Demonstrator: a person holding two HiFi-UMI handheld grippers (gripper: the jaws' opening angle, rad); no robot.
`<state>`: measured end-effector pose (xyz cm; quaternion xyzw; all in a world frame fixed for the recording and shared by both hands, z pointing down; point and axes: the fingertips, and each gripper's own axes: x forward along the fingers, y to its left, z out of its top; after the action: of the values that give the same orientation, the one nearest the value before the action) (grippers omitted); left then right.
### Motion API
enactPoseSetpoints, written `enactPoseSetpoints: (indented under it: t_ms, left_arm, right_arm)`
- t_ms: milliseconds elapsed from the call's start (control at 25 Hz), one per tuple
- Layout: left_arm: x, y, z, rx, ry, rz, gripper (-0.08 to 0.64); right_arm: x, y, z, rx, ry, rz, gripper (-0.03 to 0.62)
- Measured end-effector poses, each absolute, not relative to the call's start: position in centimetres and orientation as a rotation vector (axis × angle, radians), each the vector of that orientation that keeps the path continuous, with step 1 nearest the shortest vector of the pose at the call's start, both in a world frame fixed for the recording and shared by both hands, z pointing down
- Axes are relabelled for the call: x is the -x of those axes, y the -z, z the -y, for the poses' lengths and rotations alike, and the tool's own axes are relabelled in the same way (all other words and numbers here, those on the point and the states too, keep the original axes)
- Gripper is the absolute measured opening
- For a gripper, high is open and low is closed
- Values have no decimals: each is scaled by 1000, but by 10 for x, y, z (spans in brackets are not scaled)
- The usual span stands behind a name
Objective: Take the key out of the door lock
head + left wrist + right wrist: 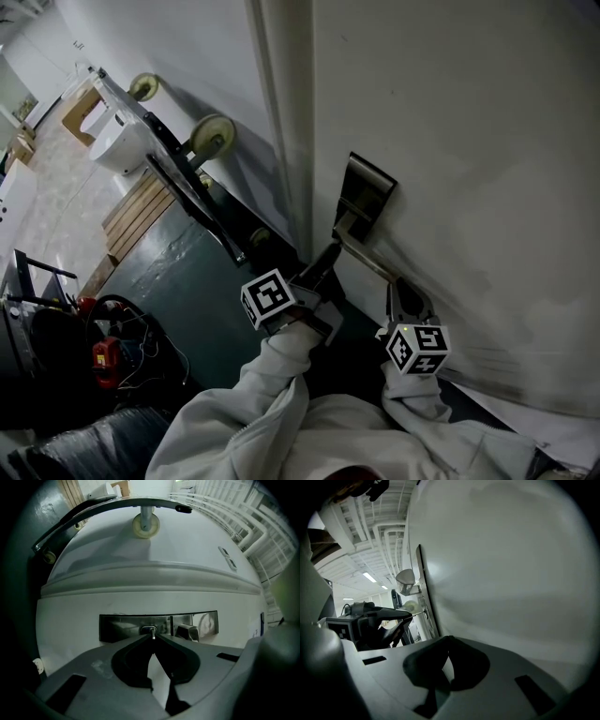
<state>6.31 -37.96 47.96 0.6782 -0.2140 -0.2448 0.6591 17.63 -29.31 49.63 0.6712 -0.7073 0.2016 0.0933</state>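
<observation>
Key (153, 632) stood in the lock plate (126, 626) at mid-frame, pinched in the left hand-held gripper (153, 638); the right hand-held gripper (449, 639) hung beside the door (511, 573), jaws together.

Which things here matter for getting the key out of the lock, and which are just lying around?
For the job: key, lock plate, door, left gripper shut on the key.
Just lying about: wheeled cart, wooden pallet, red tool on the floor; right gripper shut, empty, by the door.
</observation>
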Motion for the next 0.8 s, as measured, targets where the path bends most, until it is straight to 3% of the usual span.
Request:
enactPoseSetpoints:
  t_ms: [800]
  left_arm:
    - [-44, -487, 353, -1586, 524, 453, 26]
  right_arm:
    - [-165, -492, 280, -1984, -576, 2126, 52]
